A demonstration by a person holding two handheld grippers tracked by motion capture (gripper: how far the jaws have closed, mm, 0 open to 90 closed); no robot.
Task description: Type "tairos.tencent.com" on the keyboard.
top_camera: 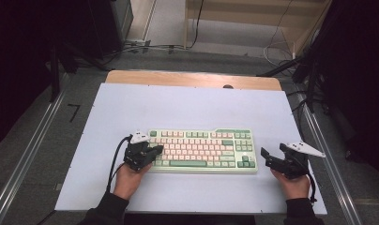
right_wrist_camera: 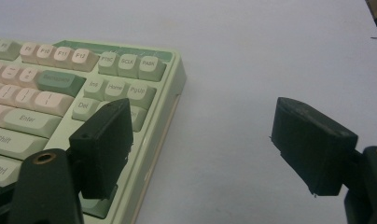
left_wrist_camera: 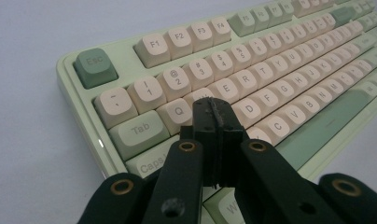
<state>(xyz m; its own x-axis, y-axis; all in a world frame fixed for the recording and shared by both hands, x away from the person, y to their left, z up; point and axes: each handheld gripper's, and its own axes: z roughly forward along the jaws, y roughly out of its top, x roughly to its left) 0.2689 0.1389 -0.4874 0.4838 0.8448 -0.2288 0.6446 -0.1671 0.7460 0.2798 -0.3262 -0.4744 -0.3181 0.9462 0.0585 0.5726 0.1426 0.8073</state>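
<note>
A pale green keyboard (top_camera: 204, 151) with cream and green keys lies on the white mat, slightly nearer the front. My left gripper (top_camera: 157, 150) is shut with nothing between its jaws, its tip over the keyboard's left end. In the left gripper view the closed jaws of that gripper (left_wrist_camera: 213, 114) sit just above the keyboard (left_wrist_camera: 252, 74), near the W and S keys. My right gripper (top_camera: 265, 154) stands open just right of the keyboard's right edge. In the right gripper view this gripper (right_wrist_camera: 203, 142) spans the keyboard (right_wrist_camera: 51, 98) corner and bare mat.
The white mat (top_camera: 192, 108) covers a wooden table (top_camera: 192, 78). Metal rails (top_camera: 26, 159) run along both sides on the grey floor. Cables and dark stands (top_camera: 300, 65) lie beyond the table's far edge.
</note>
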